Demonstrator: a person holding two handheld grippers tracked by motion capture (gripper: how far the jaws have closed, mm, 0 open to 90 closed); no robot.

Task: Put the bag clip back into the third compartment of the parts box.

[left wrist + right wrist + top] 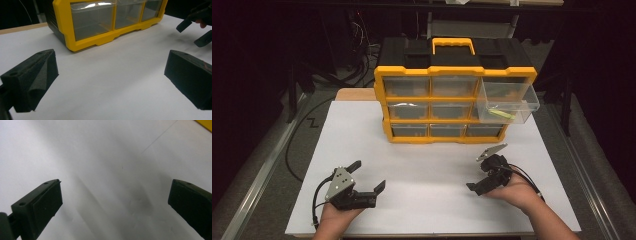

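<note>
- The top right drawer of the yellow organizer stood pulled out, a yellow-green item inside it; closing it apparently remained to be done.
- The left gripper rested low on the white table, jaws spread, empty.
- The right gripper, also spread and empty, sat below the drawer, well apart from it.

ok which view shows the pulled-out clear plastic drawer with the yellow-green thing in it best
The high view: the clear plastic drawer juts from the top right of the yellow and black organiser, with a yellow-green item inside. The left gripper view catches the organiser's bottom row; the right gripper view, a yellow corner.
</note>
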